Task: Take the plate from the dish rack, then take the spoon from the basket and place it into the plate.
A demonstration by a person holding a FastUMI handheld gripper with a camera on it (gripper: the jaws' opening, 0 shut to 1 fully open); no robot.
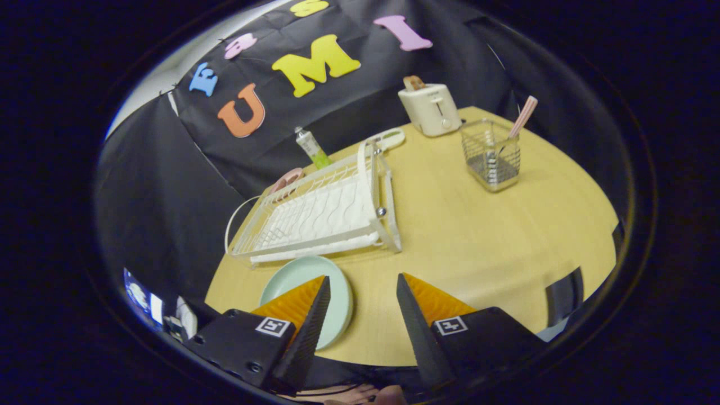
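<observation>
— On the table (450,225), just ahead of the left finger, lies the plate (292,275). Why there?

— It sits flat on the wood in front of the dish rack (320,214), out of the slots. I judge the first step done: the plate is laid down where something can be dropped into it.

— And the gripper (360,287)?

— Jaws spread wide, nothing between them. The left finger overlaps the plate's near edge in the view; the right one is over bare table. Free for the next pick, I'd say.

— Where's the spoon (522,118)?

— Standing handle-up in the wire basket (490,154), well beyond the fingers and off to the right. Upright like that, the handle sticks above the rim, which should make it the easy part to pinch.

— The rest of the surface?

— Pale yellow wood, rounded edge, smooth and matte. A toaster (430,108) stands near the basket at the back, and a tube (310,147) lies behind the rack against the booth's black cloth wall, which closes the table in behind.
</observation>
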